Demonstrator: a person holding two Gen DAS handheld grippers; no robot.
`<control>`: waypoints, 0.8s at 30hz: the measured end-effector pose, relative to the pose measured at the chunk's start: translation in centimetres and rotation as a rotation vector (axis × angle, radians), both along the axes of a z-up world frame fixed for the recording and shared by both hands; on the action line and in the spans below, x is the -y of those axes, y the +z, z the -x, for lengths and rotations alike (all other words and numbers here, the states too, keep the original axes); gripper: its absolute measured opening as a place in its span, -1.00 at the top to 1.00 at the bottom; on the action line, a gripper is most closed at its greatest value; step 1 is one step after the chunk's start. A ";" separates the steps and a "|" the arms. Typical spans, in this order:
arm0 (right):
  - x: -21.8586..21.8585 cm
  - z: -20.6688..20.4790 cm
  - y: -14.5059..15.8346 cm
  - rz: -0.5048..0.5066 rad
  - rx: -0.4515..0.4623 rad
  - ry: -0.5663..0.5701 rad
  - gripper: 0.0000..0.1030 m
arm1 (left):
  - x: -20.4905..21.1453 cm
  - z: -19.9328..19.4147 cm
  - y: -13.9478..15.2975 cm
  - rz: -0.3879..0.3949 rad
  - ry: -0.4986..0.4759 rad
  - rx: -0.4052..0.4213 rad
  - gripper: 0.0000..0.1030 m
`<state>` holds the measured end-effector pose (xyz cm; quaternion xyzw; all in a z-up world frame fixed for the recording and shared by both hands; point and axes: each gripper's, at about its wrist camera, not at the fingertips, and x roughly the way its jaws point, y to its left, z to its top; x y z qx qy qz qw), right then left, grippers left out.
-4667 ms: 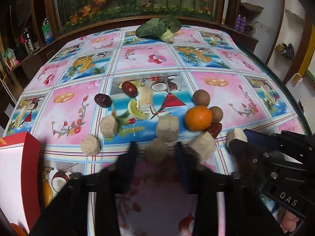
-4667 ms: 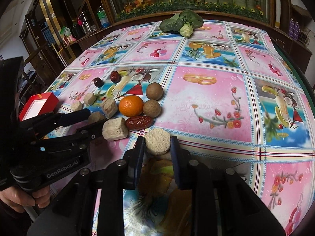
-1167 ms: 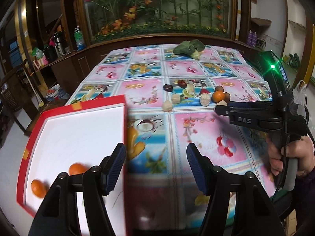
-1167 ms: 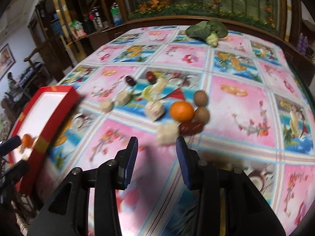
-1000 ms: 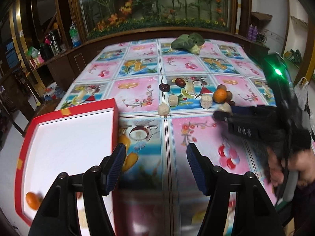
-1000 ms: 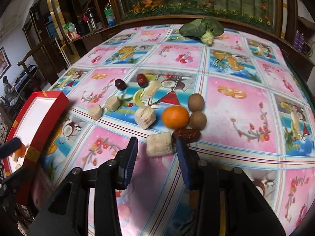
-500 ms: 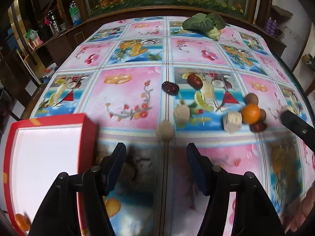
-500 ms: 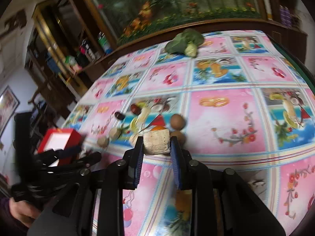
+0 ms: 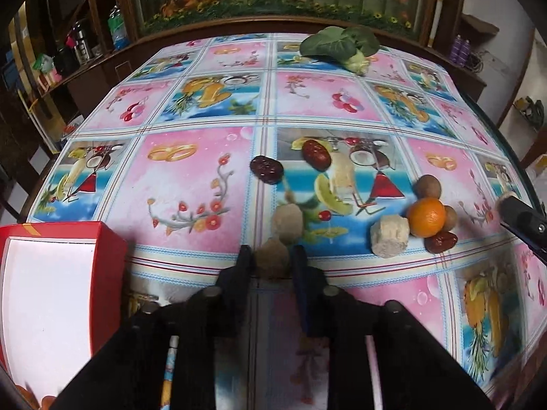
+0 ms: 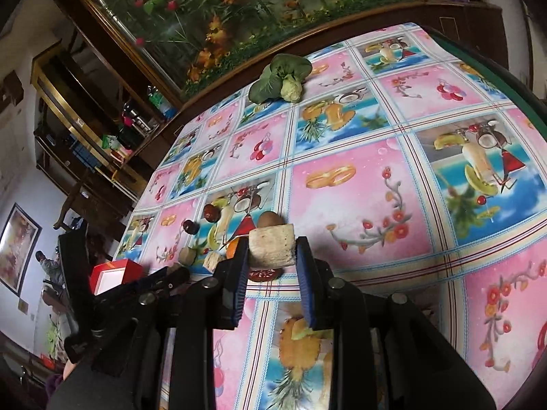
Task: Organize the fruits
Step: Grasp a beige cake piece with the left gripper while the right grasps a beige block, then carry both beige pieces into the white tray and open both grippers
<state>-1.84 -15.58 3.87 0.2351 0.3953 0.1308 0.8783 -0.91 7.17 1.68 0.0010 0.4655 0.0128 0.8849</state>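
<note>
My left gripper (image 9: pixel 271 257) is shut on a round beige cake (image 9: pixel 270 259) on the tablecloth. A second beige cake (image 9: pixel 288 222) lies just beyond it, a third (image 9: pixel 389 235) to the right. Beside that sit an orange (image 9: pixel 426 217), a brown round fruit (image 9: pixel 427 186) and a red date (image 9: pixel 441 242). Two dark dates (image 9: pixel 266 169) lie farther back. My right gripper (image 10: pixel 271 251) is shut on a pale cake (image 10: pixel 271 245) and holds it above the table. The red box (image 9: pixel 51 294) stands at the lower left.
A green leafy vegetable (image 9: pixel 342 46) lies at the table's far edge, also in the right wrist view (image 10: pixel 280 80). The right gripper's tip (image 9: pixel 519 218) enters the left wrist view at the right. Wooden shelves and a flower display stand beyond the table.
My left gripper moved from over the box to the cakes and shut on the nearest one. My right gripper shut on a pale cake and lifted it, tilting.
</note>
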 end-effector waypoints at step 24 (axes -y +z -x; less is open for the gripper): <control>-3.5 2.5 2.0 0.198 0.268 0.043 0.45 | 1.0 12.9 10.0 -0.084 -0.031 0.369 0.60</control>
